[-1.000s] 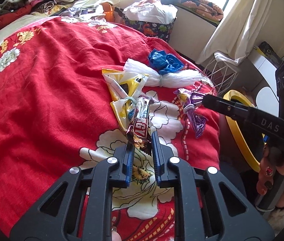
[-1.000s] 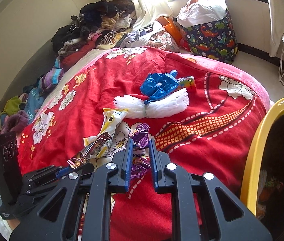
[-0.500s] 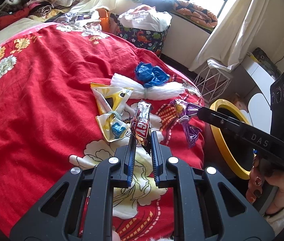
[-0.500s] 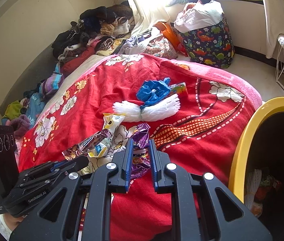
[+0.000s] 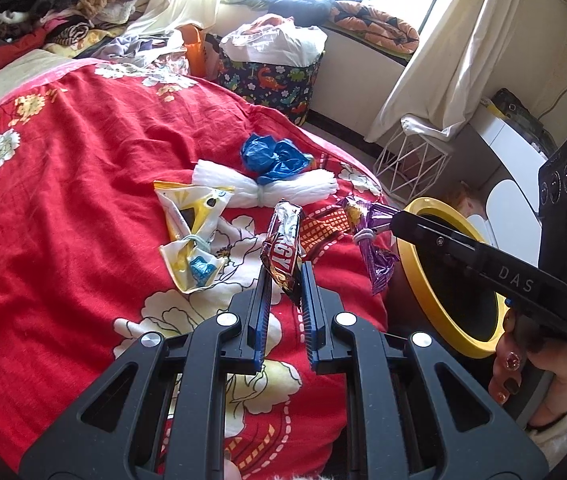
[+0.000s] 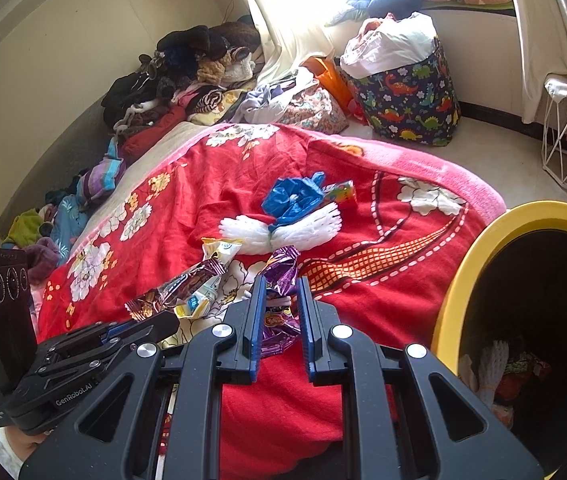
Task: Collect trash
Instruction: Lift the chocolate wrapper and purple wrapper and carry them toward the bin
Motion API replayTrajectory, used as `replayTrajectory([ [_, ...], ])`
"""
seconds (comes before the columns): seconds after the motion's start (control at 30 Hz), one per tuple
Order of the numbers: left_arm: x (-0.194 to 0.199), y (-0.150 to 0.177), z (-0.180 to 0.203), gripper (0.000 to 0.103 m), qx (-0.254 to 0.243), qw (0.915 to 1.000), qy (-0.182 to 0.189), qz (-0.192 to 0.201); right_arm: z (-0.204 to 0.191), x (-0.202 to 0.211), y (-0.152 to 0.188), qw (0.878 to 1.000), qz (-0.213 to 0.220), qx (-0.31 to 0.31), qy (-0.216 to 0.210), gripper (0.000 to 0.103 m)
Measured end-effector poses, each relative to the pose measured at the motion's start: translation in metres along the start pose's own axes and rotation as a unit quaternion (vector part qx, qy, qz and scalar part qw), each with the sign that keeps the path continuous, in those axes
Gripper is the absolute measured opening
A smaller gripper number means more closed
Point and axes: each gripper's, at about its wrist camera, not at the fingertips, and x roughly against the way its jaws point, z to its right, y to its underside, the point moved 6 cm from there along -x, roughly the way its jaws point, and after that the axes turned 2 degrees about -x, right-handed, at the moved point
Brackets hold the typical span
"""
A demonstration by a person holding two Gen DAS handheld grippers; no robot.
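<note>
My left gripper (image 5: 286,280) angled down over the red blanket (image 5: 63,200), clamped on a brown snack wrapper (image 5: 283,252) held clear of it | my right gripper (image 6: 279,300) tilted down likewise, pinching a purple wrapper (image 6: 279,276) | yellow-rimmed bin (image 6: 467,280) just right of bed | hand (image 5: 523,368) grips right handle.

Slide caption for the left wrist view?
Left gripper lifts a snack-bar wrapper off the red blanket, beside the yellow-rimmed bin.
</note>
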Motion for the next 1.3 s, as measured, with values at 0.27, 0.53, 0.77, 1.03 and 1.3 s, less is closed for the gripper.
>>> replayTrajectory([
  [0.27, 0.000, -0.005, 0.011, 0.010, -0.008, 1.0000, 0.004, 0.003, 0.009, 0.012, -0.002, 1.000, 0.011, -0.010, 0.002, 0.016],
  [0.53, -0.001, -0.008, 0.029, 0.010, -0.022, 0.9997, 0.013, 0.005, 0.017, 0.024, -0.005, 1.000, 0.023, -0.018, 0.003, 0.016],
  [0.77, -0.002, -0.014, 0.042, 0.010, -0.037, 0.9992, 0.014, 0.011, 0.024, 0.035, -0.007, 0.999, 0.036, -0.019, 0.008, 0.016],
  [1.03, -0.002, -0.020, 0.059, 0.010, -0.051, 0.9984, 0.019, 0.017, 0.035, 0.047, -0.009, 0.998, 0.049, -0.026, 0.014, 0.016],
  [1.3, -0.005, -0.022, 0.076, 0.010, -0.064, 0.9973, 0.030, 0.018, 0.049, 0.061, -0.010, 0.997, 0.065, -0.038, 0.025, 0.016],
])
